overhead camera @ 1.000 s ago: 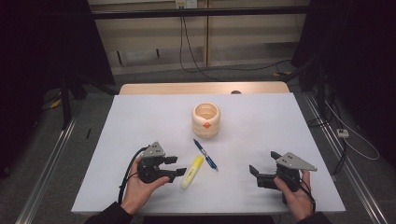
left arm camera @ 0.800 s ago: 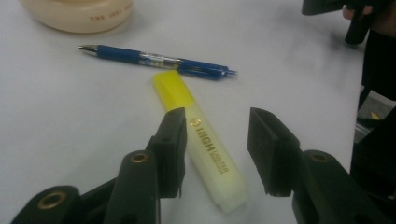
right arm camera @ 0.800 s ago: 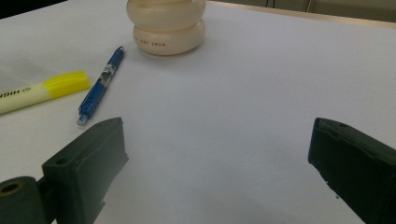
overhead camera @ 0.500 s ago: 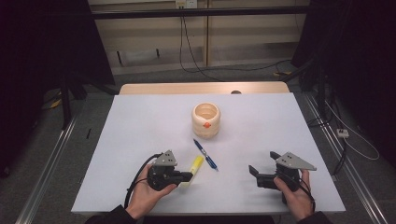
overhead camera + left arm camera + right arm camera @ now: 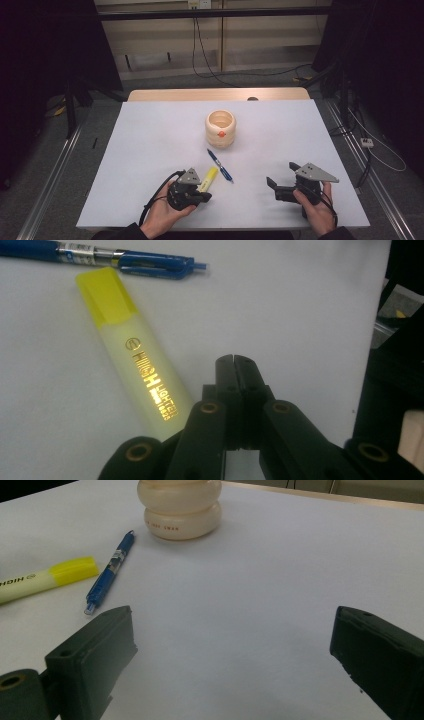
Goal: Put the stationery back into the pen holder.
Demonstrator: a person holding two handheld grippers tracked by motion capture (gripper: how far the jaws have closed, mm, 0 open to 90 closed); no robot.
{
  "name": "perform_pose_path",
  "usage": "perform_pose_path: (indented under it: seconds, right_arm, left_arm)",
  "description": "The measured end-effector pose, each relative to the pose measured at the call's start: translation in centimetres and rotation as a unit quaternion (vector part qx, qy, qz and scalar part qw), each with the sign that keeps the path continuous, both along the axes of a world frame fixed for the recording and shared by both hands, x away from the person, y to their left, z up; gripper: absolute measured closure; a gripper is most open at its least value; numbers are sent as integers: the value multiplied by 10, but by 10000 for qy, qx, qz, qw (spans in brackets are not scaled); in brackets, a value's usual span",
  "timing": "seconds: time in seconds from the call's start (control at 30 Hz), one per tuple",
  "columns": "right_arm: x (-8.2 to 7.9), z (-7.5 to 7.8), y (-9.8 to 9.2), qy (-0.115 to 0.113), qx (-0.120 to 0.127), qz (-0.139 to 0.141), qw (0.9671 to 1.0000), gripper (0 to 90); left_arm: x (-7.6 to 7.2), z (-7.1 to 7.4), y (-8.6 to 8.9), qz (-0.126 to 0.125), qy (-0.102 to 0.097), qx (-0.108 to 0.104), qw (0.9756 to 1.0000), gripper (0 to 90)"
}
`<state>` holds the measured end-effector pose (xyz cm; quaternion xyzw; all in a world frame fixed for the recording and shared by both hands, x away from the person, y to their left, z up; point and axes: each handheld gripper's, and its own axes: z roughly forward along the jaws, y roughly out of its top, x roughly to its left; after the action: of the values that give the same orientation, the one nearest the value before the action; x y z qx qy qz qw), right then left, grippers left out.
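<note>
Yellow highlighter [image 5: 140,375] lies near the table's [image 5: 150,145] front edge, bare top all around. Left gripper [image 5: 233,360] jaws pressed together, empty, just beside it (blue pen [image 5: 100,257] at its cap end). Right gripper [image 5: 232,645] wide open, empty.

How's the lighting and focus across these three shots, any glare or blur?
High view: table evenly lit, surroundings dark. Left gripper view: highlighter sharp, its lettering glinting, pen softer. Right gripper view: near jaws blurred, cream holder fairly clear.
</note>
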<state>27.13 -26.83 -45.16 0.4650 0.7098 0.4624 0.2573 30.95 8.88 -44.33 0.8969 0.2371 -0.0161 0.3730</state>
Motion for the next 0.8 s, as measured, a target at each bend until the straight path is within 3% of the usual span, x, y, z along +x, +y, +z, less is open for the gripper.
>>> perform_pose_path:
  seconds: [0.17,0.23,0.37,0.6,0.7,0.73,0.77,0.8]
  right_arm:
    - [0,0,0,2,2,-5,10000,41]
    - [0,0,0,4,-2,-6,10000,41]
    - [0,0,0,9,2,-2,10000,41]
    - [0,0,0,4,12,-12,10000,41]
    - [0,0,0,3,0,-3,10000,41]
    - [0,0,0,5,0,-4,10000,41]
    - [0,0,0,5,5,-10,10000,41]
    - [0,0,0,5,6,-10,10000,41]
  left_arm:
    - [2,-4,1,-31,68,48,10000,900]
    - [3,-3,2,-24,83,178,9998,900]
    - [6,-2,6,-13,226,213,9995,900]
    - [10,1,11,25,119,408,9991,900]
    - [13,2,16,255,52,509,9984,900]
    - [15,1,17,237,109,433,9987,900]
    - [16,2,19,252,34,566,9981,900]
    - [17,1,20,242,68,492,9985,900]
